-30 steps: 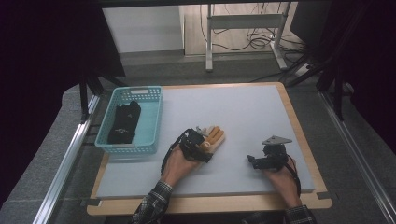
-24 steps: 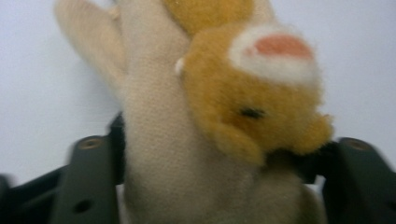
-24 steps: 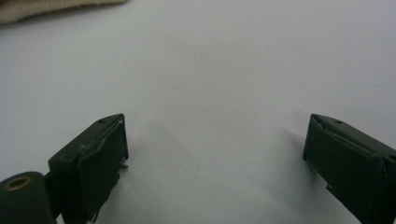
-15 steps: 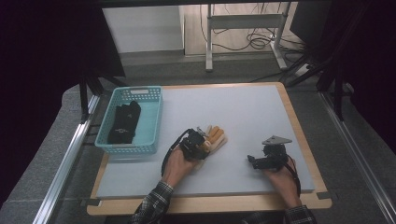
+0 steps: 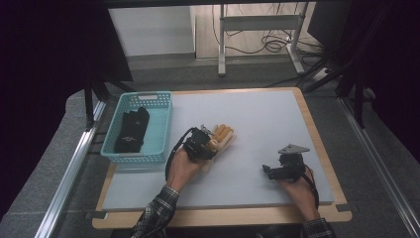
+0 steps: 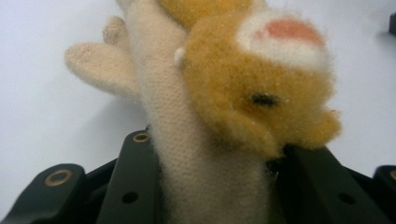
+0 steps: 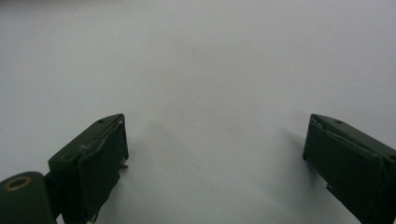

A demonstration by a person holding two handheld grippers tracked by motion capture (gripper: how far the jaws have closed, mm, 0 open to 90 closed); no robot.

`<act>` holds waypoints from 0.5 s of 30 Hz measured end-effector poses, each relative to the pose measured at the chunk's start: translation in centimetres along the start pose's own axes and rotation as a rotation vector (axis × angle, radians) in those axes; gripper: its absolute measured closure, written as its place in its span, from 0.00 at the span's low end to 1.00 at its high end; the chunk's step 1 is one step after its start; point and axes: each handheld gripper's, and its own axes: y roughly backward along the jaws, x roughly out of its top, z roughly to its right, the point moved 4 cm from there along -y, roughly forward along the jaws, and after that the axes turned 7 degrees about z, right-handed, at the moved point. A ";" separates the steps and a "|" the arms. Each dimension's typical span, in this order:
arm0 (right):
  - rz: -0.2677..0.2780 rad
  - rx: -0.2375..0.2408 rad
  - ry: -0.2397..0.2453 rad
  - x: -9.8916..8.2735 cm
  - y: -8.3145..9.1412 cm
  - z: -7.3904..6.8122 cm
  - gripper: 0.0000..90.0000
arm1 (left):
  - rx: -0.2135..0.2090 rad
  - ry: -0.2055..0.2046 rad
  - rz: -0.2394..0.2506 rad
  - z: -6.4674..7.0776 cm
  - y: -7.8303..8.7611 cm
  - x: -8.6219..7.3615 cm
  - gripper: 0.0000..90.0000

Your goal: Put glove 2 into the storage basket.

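A fuzzy beige and orange plush glove point(image 5: 223, 135) lies near the middle of the white table top point(image 5: 257, 119). My left gripper point(image 5: 204, 145) is shut on its cuff end. In the left gripper view the beige cuff point(image 6: 205, 177) is squeezed between the two black jaws, and the orange plush part point(image 6: 252, 93) hangs just beyond my left gripper point(image 6: 210, 154). My right gripper point(image 5: 271, 171) rests low over the table at the front right. The right gripper view shows the right gripper point(image 7: 215, 154) open over bare white surface, with nothing between the jaws.
A teal plastic basket point(image 5: 161, 131) stands at the table's left edge with dark cloth items point(image 5: 131, 130) inside. A wooden rim point(image 5: 223, 215) frames the white top. Metal rails run along both sides, and a desk frame and cables sit beyond the far edge.
The left hand and its gripper have shifted slightly and risen with the plush glove in the jaws. The right hand has kept still.
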 end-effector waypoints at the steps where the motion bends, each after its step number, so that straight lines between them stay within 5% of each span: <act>1: 0.000 0.000 0.001 0.0 0.0 0.0 0.07 | 0.007 0.001 0.000 -0.2 0.3 0.2 0.69; 15: 0.000 0.000 -0.001 0.0 0.0 0.0 0.07 | 0.073 0.040 0.017 -3.4 3.8 2.6 0.68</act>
